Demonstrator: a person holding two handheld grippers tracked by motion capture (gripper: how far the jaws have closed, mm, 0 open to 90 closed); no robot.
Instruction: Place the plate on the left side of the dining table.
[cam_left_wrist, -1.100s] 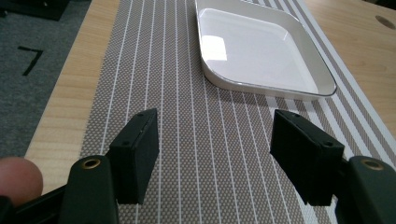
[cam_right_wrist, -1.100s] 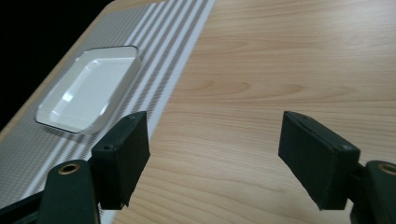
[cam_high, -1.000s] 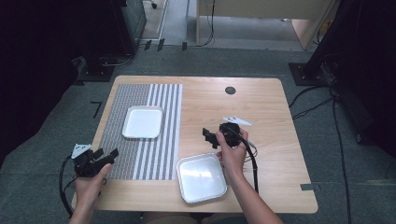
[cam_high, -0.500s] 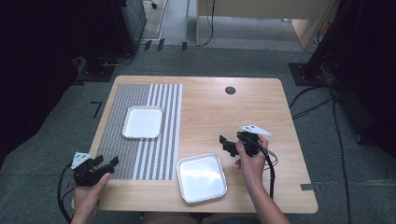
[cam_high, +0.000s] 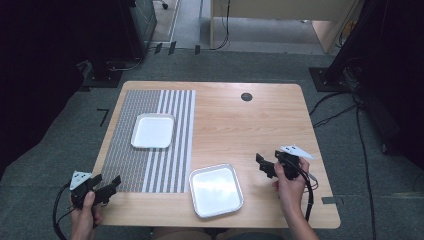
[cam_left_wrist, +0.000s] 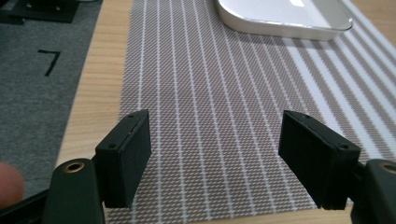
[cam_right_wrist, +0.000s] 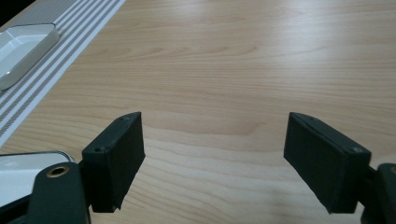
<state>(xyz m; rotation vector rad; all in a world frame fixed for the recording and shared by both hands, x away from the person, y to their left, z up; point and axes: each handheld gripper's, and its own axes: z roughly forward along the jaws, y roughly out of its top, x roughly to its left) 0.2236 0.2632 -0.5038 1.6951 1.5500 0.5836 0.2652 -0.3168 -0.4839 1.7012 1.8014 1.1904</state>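
A person seated at the near edge of a wooden table (cam_high: 280, 115) holds a gripper in each hand, both with jaws spread wide and nothing between them. The right gripper (cam_high: 262, 163) hovers near the right edge, pointing left toward a white square tray (cam_high: 216, 189) that sits on bare wood close to the near edge, just beside it but not touching. In the right gripper view the tray's corner (cam_right_wrist: 21, 170) shows at lower left, beyond the near jaw. The left gripper (cam_high: 111, 183) rests over the near left corner, above the front margin of a striped placemat (cam_high: 150, 160). A second white tray (cam_high: 153, 130) lies on the placemat toward the far left; the left gripper view shows its raised lip (cam_left_wrist: 285, 18) well ahead of the open jaws.

The nearer tray looks stiff, light and glossy, probably melamine or enamelled metal, so it is likely slippery under hard pads. Its shallow upturned rim seems the only practical place to pinch, with one jaw over the lip and one under, best at the middle of a side so it does not swing.

No brand, label or lettering can be read on the trays, placemat or grippers; a dark angular mark on the grey floor (cam_left_wrist: 49, 60) resembles a "7".
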